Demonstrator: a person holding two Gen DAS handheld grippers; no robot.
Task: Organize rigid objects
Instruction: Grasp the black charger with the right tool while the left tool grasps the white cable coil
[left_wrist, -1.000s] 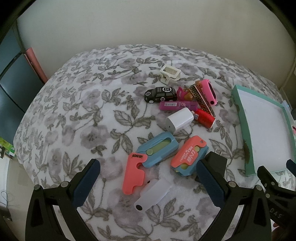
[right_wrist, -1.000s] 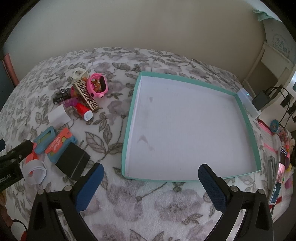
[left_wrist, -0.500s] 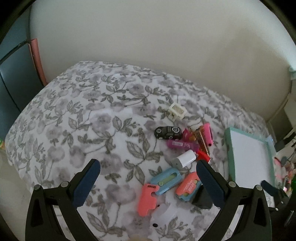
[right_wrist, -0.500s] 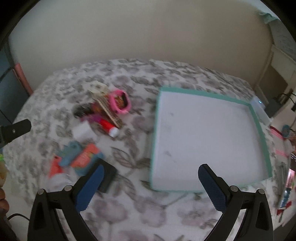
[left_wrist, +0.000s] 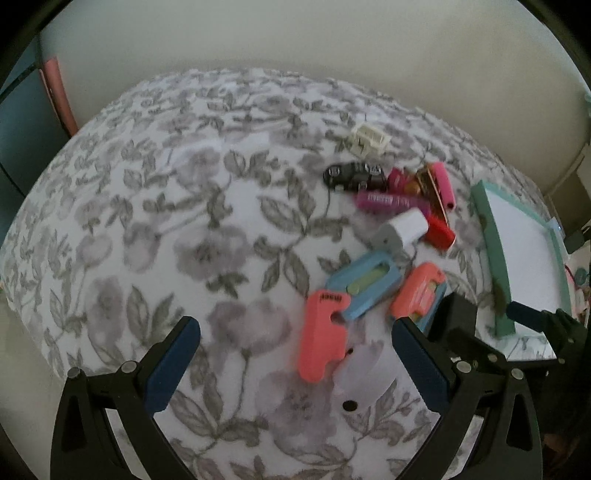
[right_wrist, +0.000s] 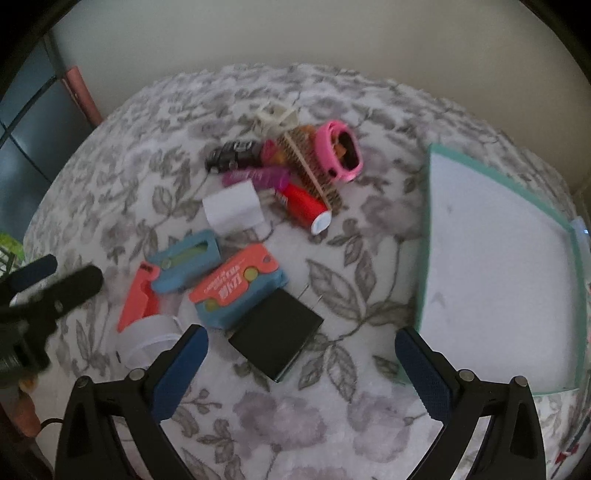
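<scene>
Floral bedding (right_wrist: 110, 221) carried the clutter. Both grippers, right gripper (right_wrist: 301, 369) and left gripper (left_wrist: 295, 363), gaped wide, holding nothing. Black adapter (right_wrist: 275, 334) lay just ahead between the right jaws, long axis diagonal; tray (right_wrist: 430, 236) beyond their right.

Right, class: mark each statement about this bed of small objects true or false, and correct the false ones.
1. The teal tray already holds the toy car. False: the tray holds nothing, and the car lies on the floral cover.
2. Both the right gripper and the left gripper are open. True.
3. The black block lies nearest the right gripper. True.
4. The red tube stands upright. False: it lies on its side.
</scene>
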